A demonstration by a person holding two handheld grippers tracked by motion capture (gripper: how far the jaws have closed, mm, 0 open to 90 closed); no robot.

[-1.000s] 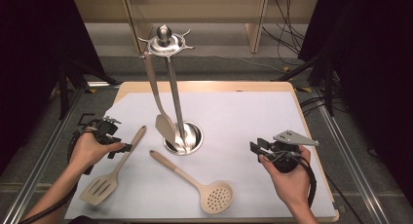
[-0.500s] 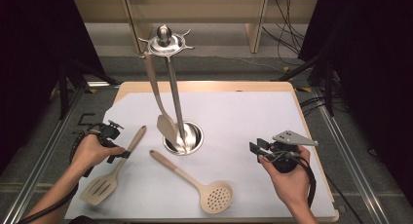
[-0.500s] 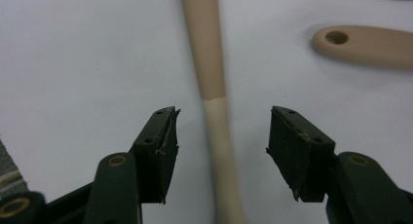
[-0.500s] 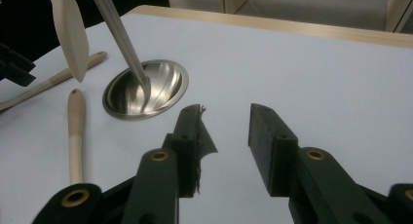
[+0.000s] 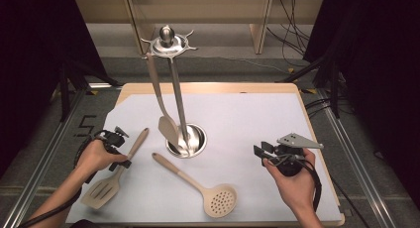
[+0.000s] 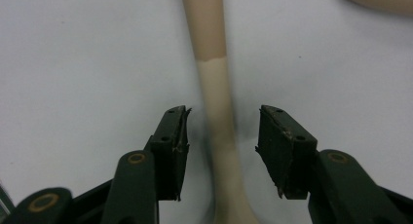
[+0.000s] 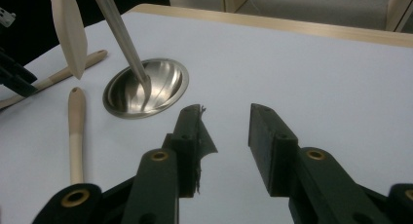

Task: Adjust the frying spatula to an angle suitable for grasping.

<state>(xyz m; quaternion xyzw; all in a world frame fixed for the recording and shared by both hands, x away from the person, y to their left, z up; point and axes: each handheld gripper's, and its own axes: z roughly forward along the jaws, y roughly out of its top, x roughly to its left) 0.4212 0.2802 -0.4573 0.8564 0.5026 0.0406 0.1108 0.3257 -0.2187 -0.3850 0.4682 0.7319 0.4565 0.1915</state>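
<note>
Grasp approach on slotted spatula (image 5: 113,175), lying at tabletop (image 5: 247,114) 8 o'clock.
Left hand-held gripper (image 6: 221,136) released, jaws straddling handle; closing next. Right hand-held gripper (image 7: 225,136) released, empty, at 4 o'clock.

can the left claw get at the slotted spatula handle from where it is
Probably yes: the left claw is open with the slotted spatula handle lying between its jaws on the table, nothing in the way.
</note>
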